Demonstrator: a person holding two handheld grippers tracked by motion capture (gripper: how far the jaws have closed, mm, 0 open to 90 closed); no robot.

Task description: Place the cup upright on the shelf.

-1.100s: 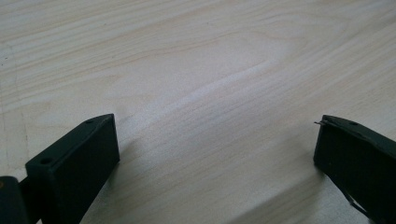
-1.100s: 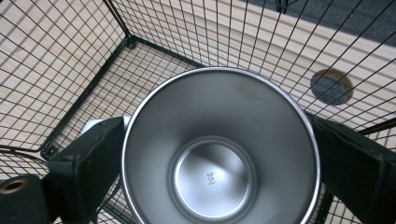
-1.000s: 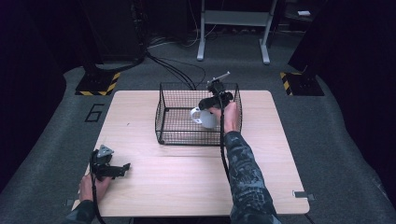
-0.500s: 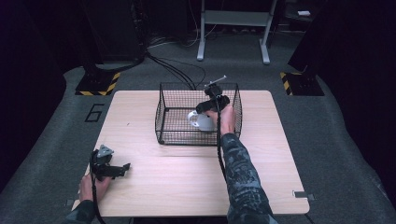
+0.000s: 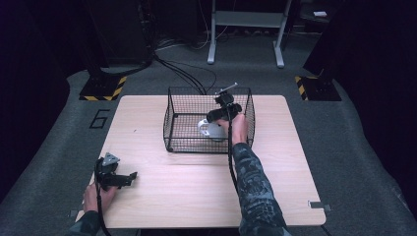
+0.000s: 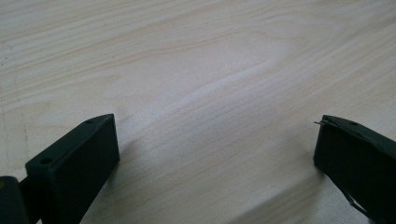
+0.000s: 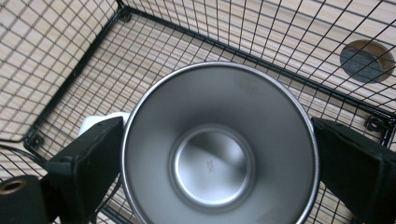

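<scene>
A steel cup [image 7: 212, 165] with a white outside and handle [image 5: 210, 131] hangs inside the black wire basket [image 5: 169, 123], mouth facing the right gripper's camera. My right gripper [image 7: 218, 140] is shut on it, one jaw pressed to each side of the rim. In the high view that gripper [image 5: 216, 118] reaches into the basket's right half from above. My left gripper [image 5: 129, 177] rests on the wooden table [image 5: 162, 196] at the front left. It [image 6: 217, 144] is open, with bare wood between its jaws.
The basket's wire walls [image 7: 70, 70] surround the cup on all sides. A round cable hole [image 7: 366, 60] in the tabletop shows through the mesh. Cables [image 5: 182, 73] and a metal stand [image 5: 246, 29] lie on the floor beyond the table.
The right gripper has shifted slightly left and lower with the cup, deeper into the basket. The left gripper has stayed put.
</scene>
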